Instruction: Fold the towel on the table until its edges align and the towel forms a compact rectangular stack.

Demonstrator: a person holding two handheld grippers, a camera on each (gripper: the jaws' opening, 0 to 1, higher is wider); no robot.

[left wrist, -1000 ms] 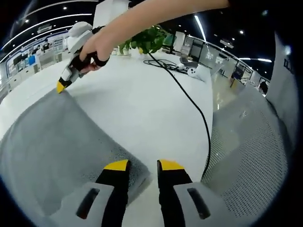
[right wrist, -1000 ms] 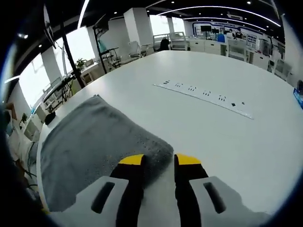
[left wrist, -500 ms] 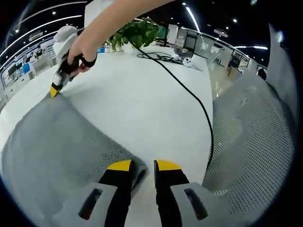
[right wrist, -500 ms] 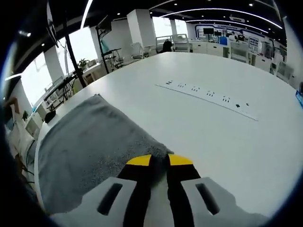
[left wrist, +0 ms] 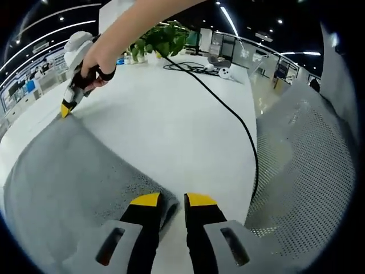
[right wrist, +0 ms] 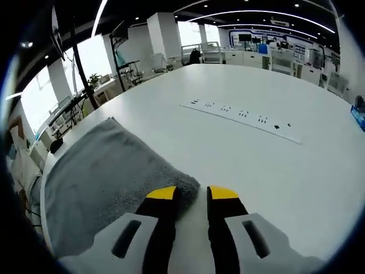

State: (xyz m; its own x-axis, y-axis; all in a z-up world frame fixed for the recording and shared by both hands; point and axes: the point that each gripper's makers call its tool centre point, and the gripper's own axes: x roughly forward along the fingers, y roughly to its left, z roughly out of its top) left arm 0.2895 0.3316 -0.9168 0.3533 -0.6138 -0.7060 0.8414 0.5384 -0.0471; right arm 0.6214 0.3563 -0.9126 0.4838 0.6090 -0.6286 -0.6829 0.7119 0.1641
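Observation:
A grey towel (left wrist: pixel 63 177) lies flat on the white table (left wrist: pixel 171 114). In the left gripper view, its near corner sits between the jaws of my left gripper (left wrist: pixel 172 200). The jaws stand narrowed, and a strip of table shows beside the right one. My right gripper (left wrist: pixel 64 109), held by a hand (left wrist: pixel 100 63), touches the towel's far corner. In the right gripper view, the towel (right wrist: pixel 102 171) ends in a slightly raised corner just at the tips of my right gripper (right wrist: pixel 193 193). Its jaws stand apart, the left one over the cloth.
A black cable (left wrist: pixel 228 111) runs across the table toward a green plant (left wrist: pixel 162 43). A grey mesh chair back (left wrist: pixel 302 171) stands close on the right. A row of socket slots (right wrist: pixel 242 117) is set in the table (right wrist: pixel 256 165) beyond the towel.
My left jaws narrowed around the near corner and have held that gap. My right jaws closed almost fully on the far corner, then widened again. The towel stays flat.

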